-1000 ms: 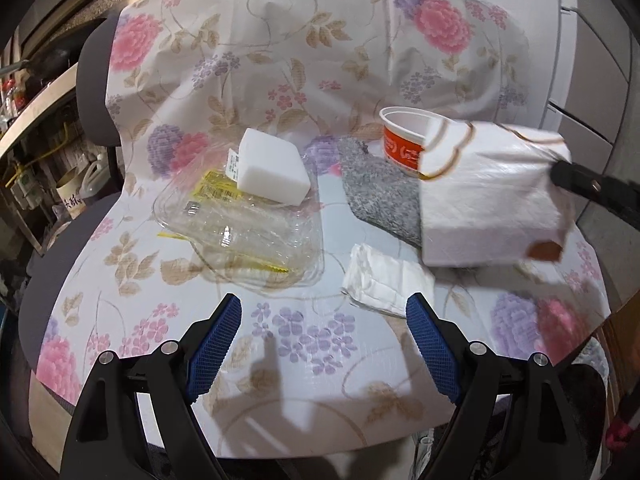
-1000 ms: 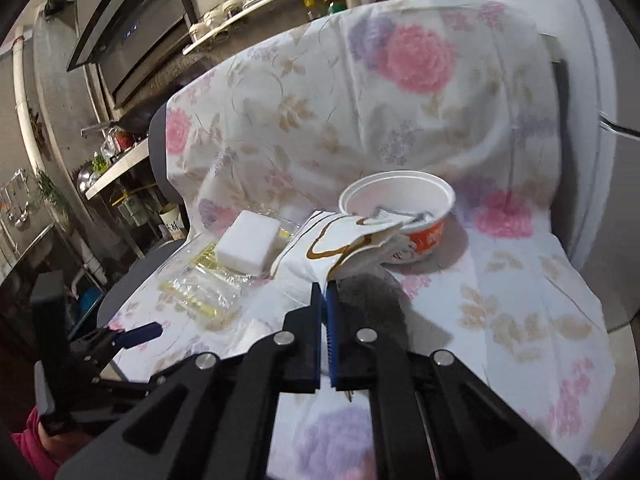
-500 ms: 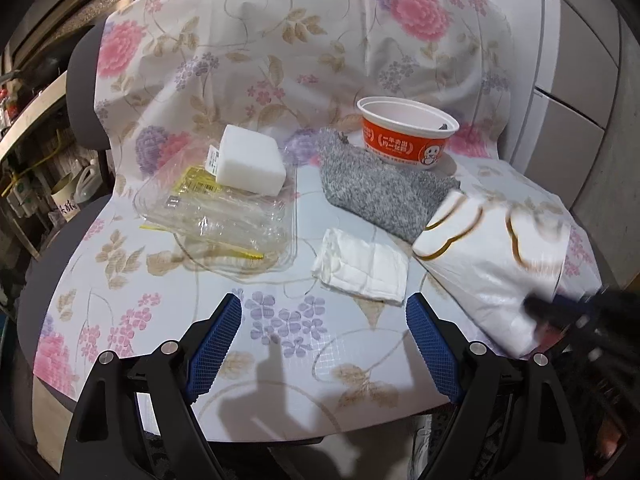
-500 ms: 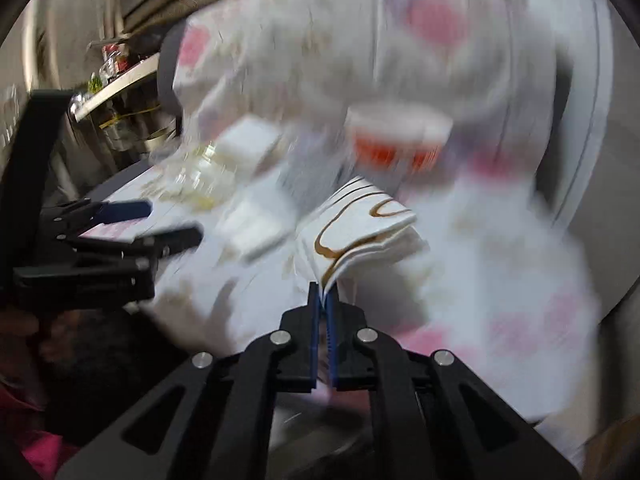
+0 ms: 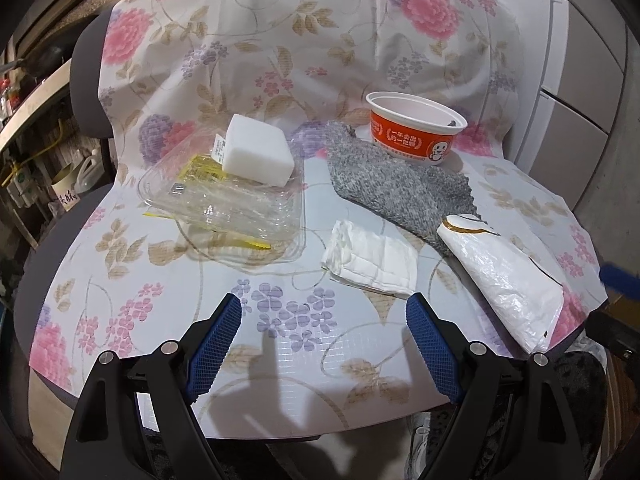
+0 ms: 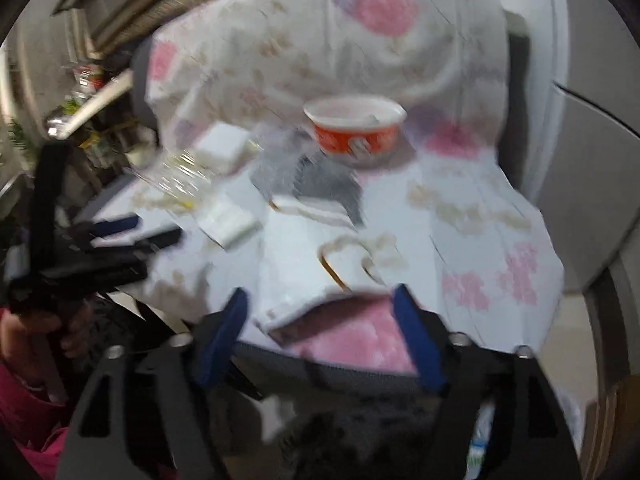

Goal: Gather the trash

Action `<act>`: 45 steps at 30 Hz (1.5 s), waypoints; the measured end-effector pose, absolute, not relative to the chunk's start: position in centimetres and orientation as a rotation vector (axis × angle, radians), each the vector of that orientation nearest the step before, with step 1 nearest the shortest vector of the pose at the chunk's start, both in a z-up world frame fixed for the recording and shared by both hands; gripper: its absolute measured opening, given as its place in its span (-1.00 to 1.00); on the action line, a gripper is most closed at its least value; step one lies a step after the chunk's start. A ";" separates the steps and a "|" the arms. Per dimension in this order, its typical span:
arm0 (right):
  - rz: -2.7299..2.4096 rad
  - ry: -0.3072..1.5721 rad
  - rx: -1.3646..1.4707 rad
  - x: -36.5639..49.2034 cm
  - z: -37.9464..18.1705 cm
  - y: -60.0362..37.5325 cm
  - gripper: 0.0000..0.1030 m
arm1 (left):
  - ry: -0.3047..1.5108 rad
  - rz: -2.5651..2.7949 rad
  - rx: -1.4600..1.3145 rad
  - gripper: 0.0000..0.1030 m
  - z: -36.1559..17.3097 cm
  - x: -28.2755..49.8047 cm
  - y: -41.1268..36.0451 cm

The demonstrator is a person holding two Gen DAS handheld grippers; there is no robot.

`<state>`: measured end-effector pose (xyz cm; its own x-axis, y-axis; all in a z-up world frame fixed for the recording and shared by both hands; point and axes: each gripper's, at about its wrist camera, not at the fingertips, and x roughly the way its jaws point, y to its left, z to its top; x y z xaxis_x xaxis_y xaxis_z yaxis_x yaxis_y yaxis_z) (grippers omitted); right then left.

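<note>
A white plastic bag with brown lines (image 5: 508, 276) lies flat at the table's right front edge, also in the blurred right wrist view (image 6: 316, 256). My right gripper (image 6: 320, 336) is open just behind it, empty. My left gripper (image 5: 324, 344) is open and empty over the front edge. A folded white napkin (image 5: 372, 258) lies just ahead of it. A clear plastic tray (image 5: 228, 204) with a white foam block (image 5: 258, 154) sits at the left. An orange instant-noodle bowl (image 5: 416, 132) stands at the back.
A grey knitted cloth (image 5: 396, 184) lies between the bowl and the bag. The floral tablecloth (image 5: 160, 312) covers the table and a chair back behind. Grey cabinets (image 5: 580, 92) stand at the right. Shelves with clutter are at the left.
My right gripper carried the white bag from above the bowl down to the right front edge, opened and let it go. The left gripper stayed open and moved little.
</note>
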<state>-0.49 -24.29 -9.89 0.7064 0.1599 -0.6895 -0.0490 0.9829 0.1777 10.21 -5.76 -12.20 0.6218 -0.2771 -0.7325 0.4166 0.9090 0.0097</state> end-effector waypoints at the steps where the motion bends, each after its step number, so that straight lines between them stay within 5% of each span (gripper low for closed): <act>1: 0.146 0.783 0.139 0.3 -10.0 -24.0 0.76 | 0.807 -0.403 0.185 0.64 -12.2 10.2 -5.8; 8: 0.157 0.932 -0.025 6.3 -13.8 -22.0 0.78 | 0.809 -0.388 0.179 0.64 -12.2 9.9 -5.4; 19: 0.143 0.911 0.189 5.1 -13.4 -25.5 -0.87 | 0.822 -0.414 0.190 0.64 -12.8 10.2 -6.0; 28: 0.061 0.759 0.266 1.3 -9.6 -26.3 -0.92 | 0.819 -0.449 0.187 0.60 -12.9 10.5 -7.9; 40: 0.090 0.775 0.299 1.0 -10.1 -26.4 -0.92 | 0.840 -0.412 0.293 0.62 -15.5 13.5 -11.7; 43: 0.087 0.773 0.307 0.8 -10.1 -26.5 -0.92 | 0.821 -0.422 0.294 0.37 -15.3 13.5 -11.7; 45: 0.083 0.770 0.308 0.7 -10.0 -26.5 -0.92 | 0.810 -0.434 0.301 -0.04 -15.2 13.3 -11.8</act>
